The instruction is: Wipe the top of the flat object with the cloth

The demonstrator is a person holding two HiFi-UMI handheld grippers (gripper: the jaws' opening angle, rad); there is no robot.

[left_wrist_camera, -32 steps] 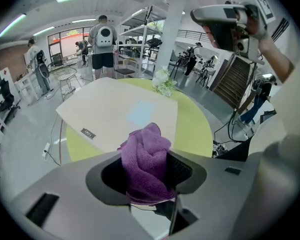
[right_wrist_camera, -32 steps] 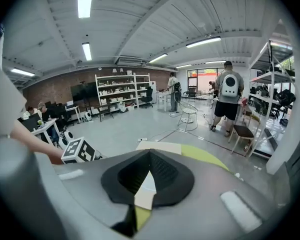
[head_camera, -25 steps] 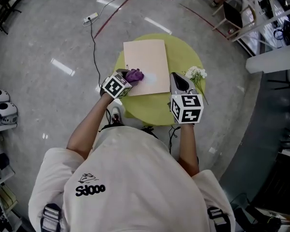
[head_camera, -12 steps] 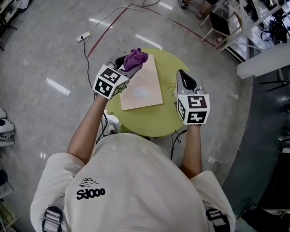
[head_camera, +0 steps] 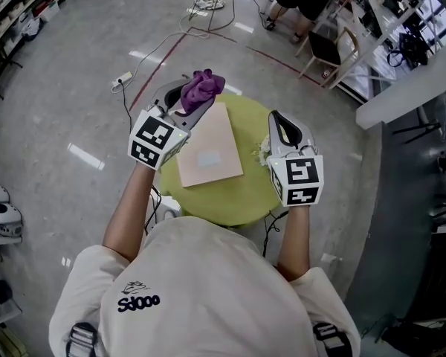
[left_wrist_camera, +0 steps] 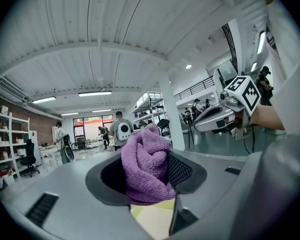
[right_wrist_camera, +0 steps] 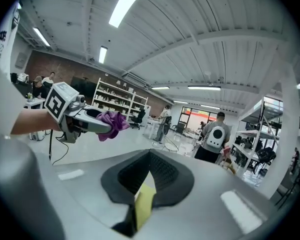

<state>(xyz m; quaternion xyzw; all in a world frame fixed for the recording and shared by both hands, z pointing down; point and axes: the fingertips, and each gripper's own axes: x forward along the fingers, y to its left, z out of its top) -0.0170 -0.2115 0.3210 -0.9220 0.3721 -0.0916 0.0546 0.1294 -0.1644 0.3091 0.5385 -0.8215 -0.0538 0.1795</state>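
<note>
**A:** What is taken in first from the head view?

**B:** A grey polished floor is seen all round. A round yellow-green table is set on it, just in front of the person.

**A:** And what is laid on the table?

**B:** A flat tan object is laid on the table's left half, turned slightly askew. Its far corner is brought close to the table's far edge.

**A:** How is the left gripper held?

**B:** The left gripper is held up in the air over the far left corner of the flat object. Its jaws are clamped on a purple cloth. In the left gripper view the cloth is bunched between the pads and is seen against the open hall. The table and the tan object are glimpsed underneath it. The cloth is thus held clear of the object's top.

**A:** And the right one?

**B:** The right gripper is held over the table's right side, just beside the object's right edge. In the right gripper view its jaws are brought together at the tips and nothing is gripped. Only a sliver of the yellow-green table is seen through the slit below them.

**A:** Is anything smaller made out?

**B:** A pale bluish patch is seen near the middle of the flat object. What look like small white flowers are glimpsed on the table, mostly hidden by the right gripper.
</note>
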